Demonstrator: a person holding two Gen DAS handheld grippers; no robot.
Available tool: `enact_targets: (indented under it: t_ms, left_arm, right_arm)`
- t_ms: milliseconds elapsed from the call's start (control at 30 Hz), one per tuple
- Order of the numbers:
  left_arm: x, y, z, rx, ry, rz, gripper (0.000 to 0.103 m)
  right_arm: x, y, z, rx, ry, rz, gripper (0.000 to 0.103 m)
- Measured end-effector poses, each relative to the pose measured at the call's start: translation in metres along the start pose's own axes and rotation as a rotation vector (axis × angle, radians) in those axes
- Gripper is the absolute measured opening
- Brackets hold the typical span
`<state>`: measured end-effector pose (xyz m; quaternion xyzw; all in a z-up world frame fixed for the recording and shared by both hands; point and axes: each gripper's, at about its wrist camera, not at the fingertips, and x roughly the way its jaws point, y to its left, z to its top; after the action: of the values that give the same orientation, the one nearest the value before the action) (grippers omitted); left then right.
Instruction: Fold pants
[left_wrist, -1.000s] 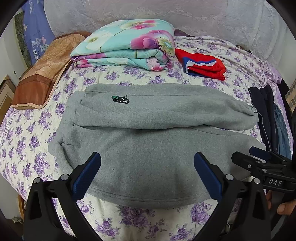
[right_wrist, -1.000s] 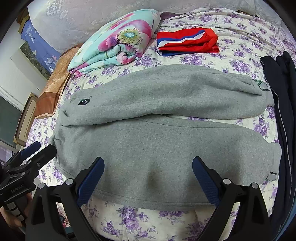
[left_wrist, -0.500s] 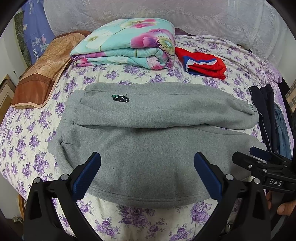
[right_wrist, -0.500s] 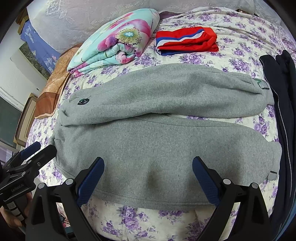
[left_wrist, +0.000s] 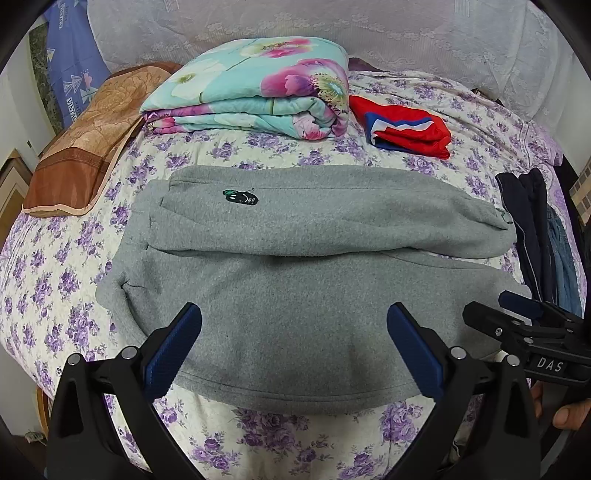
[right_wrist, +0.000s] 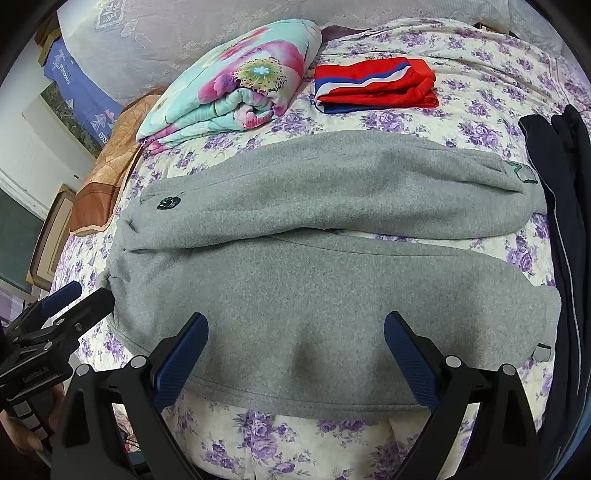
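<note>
Grey fleece pants (left_wrist: 295, 295) lie lengthwise left-right.

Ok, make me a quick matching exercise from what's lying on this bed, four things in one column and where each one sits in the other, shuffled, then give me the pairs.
Things:
1. grey pants
2. floral quilt
3. red garment
4. dark clothes

Places:
A. folded, at the far side of the bed just right of the quilt
B. along the right edge of the bed
C. spread flat across the near part of the bed
D. folded in a thick stack at the far middle of the bed

Pairs: 1-C, 2-D, 3-A, 4-B
</note>
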<state>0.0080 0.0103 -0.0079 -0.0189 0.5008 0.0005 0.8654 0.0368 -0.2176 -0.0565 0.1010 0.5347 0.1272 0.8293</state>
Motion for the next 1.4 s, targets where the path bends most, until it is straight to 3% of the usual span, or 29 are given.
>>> enact_targets:
  t_ms: [1400]
  left_arm:
    - [0.0046,0.0,0.0008,0.002,0.009,-0.009,0.098]
  right_arm:
    - [0.0064,0.0018,-0.0011,0.001,0.03,0.0,0.097]
